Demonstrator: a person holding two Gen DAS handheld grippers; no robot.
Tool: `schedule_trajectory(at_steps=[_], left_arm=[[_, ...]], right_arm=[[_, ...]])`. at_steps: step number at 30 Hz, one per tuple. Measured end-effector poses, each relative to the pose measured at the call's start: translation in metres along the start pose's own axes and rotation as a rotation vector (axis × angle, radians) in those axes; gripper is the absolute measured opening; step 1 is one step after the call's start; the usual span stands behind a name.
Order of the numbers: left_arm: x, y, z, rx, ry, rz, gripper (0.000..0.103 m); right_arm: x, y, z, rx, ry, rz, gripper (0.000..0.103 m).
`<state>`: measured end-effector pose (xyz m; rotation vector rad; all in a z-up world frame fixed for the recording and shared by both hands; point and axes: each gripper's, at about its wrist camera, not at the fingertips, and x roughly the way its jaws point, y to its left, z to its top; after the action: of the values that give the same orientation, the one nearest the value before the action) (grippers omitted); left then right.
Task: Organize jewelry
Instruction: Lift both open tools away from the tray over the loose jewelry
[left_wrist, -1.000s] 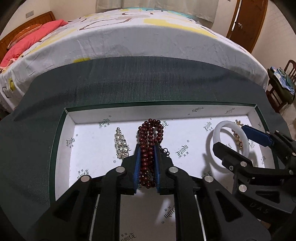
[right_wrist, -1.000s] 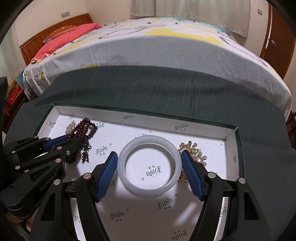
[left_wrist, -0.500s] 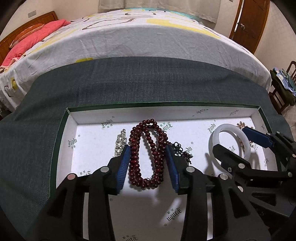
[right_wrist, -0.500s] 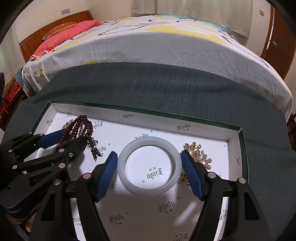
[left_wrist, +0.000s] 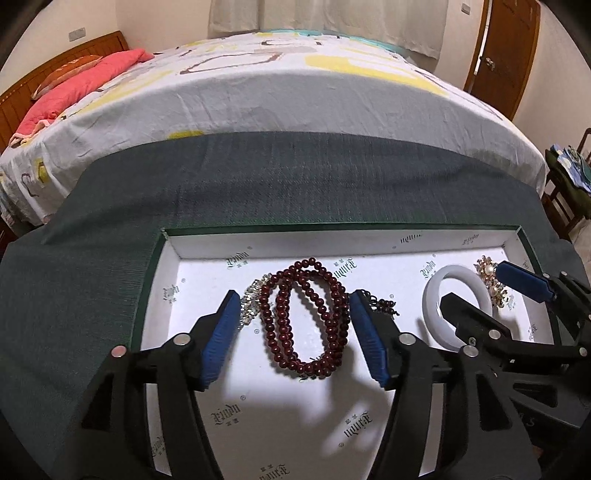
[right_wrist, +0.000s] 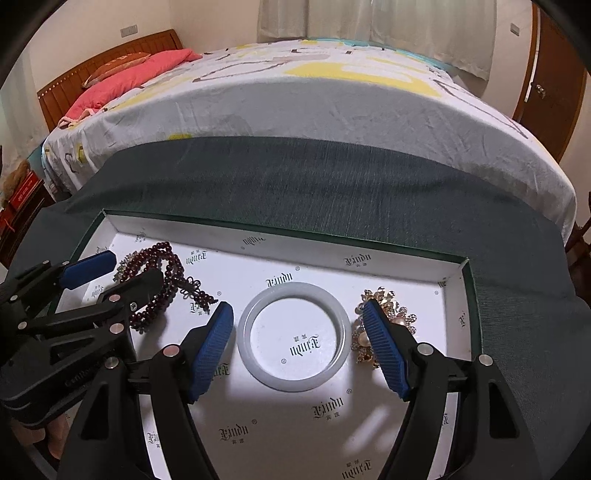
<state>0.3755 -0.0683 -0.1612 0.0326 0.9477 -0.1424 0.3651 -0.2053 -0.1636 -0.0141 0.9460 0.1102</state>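
A dark red bead bracelet (left_wrist: 306, 317) lies looped on the white floor of the green-edged box (left_wrist: 207, 243). My left gripper (left_wrist: 295, 336) is open, its blue pads on either side of the beads, not touching. A crystal piece (left_wrist: 253, 302) lies by the left pad. A white jade bangle (right_wrist: 293, 336) lies flat in the box, and my right gripper (right_wrist: 301, 345) is open around it. A gold pearl brooch (right_wrist: 388, 317) lies by the right pad. The beads (right_wrist: 162, 280) also show in the right wrist view, and the bangle (left_wrist: 454, 295) in the left wrist view.
The box sits on a dark green cloth (left_wrist: 295, 177) at the foot of a bed (left_wrist: 295, 85) with a patterned sheet. A wooden door (left_wrist: 506, 48) and a chair (left_wrist: 569, 184) stand at the right.
My left gripper has opened and let go of the red beads, which now lie spread in a loop on the box floor. Both grippers have drawn back a little.
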Motion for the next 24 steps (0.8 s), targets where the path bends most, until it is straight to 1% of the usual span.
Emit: schedule_trajectory(at_steps=[3, 7, 15, 17, 21, 24], left_arm=[[-0.007, 0.001, -0.001, -0.003, -0.015, 0.003, 0.061], [-0.022, -0.001, -0.004, 0.015, -0.052, 0.030, 0.067], [-0.059, -0.003, -0.017, 0.033, -0.120, 0.053, 0.069], [-0.072, -0.004, -0.022, 0.035, -0.139, 0.053, 0.070], [-0.095, -0.004, -0.034, 0.041, -0.177, 0.055, 0.075], [-0.114, -0.004, -0.046, 0.044, -0.202, 0.069, 0.077]], right_arm=[[-0.006, 0.002, -0.002, -0.005, -0.011, -0.006, 0.070], [-0.016, 0.004, -0.004, -0.008, -0.034, -0.016, 0.070], [-0.041, 0.005, -0.015, -0.013, -0.067, -0.026, 0.070], [-0.052, 0.003, -0.020, -0.001, -0.082, -0.023, 0.071], [-0.075, -0.004, -0.032, 0.022, -0.116, -0.026, 0.071], [-0.094, -0.009, -0.046, 0.035, -0.135, -0.031, 0.071]])
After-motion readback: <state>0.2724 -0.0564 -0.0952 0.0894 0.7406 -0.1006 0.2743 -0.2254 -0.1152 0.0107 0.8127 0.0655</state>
